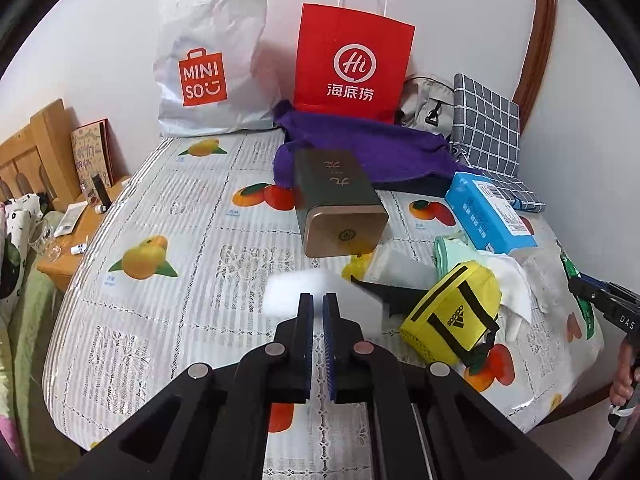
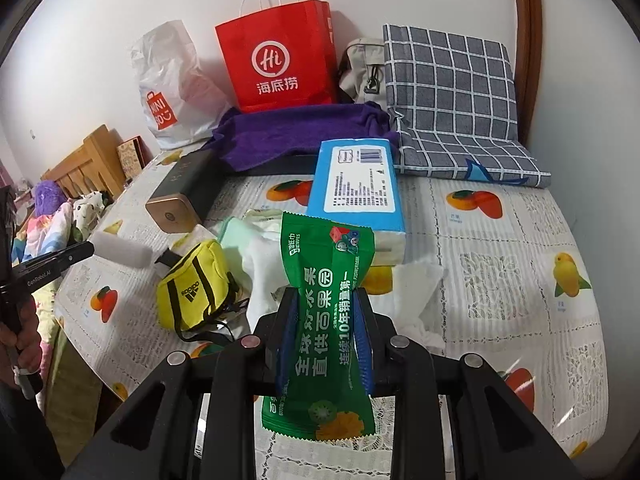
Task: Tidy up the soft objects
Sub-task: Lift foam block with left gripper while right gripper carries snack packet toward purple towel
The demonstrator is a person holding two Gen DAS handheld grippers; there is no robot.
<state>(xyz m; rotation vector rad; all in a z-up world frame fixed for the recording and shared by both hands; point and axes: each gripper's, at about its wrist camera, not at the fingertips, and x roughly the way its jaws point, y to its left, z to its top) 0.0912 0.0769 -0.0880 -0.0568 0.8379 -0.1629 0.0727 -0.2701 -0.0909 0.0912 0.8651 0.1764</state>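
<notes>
My left gripper is shut on a white sponge block and holds it above the table; the block also shows in the right wrist view. My right gripper is shut on a green wet-wipe packet, held above the table. A yellow adidas pouch lies right of the left gripper, also seen in the right wrist view. White cloths and a pale green cloth lie beside it. A blue tissue pack and a purple towel lie farther back.
A dark tin box with a gold end lies mid-table. A red paper bag, a white MINISO bag, a grey bag and a checked cushion stand against the wall. A wooden nightstand is left of the table.
</notes>
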